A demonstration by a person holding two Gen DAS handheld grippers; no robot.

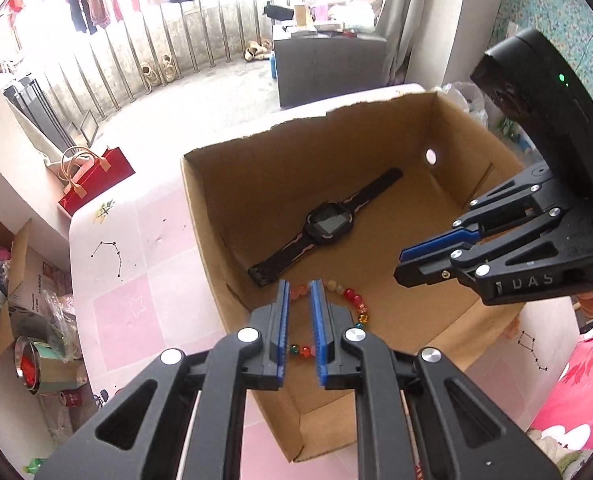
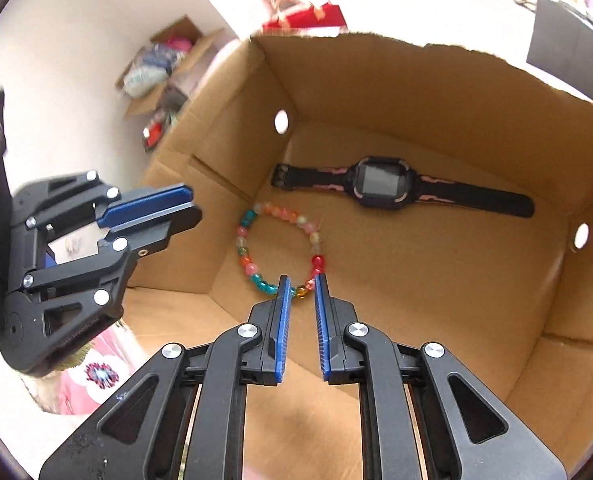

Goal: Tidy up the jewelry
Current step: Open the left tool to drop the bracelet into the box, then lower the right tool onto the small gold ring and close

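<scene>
- Your left gripper [image 1: 299, 285] hangs above the box [image 1: 200, 200] near its front wall, fingers slightly parted and holding nothing.
- Your right gripper [image 2: 301, 280] hovers over the box floor, fingers also slightly parted and empty.
- The bead bracelet [image 2: 280, 248] lies flat on the box floor, directly below both sets of fingertips.
- The watch [image 2: 380, 182] lies stretched out on the box floor, just beyond the bracelet.
- The box sits on a pink tablecloth [image 1: 136, 280].
</scene>
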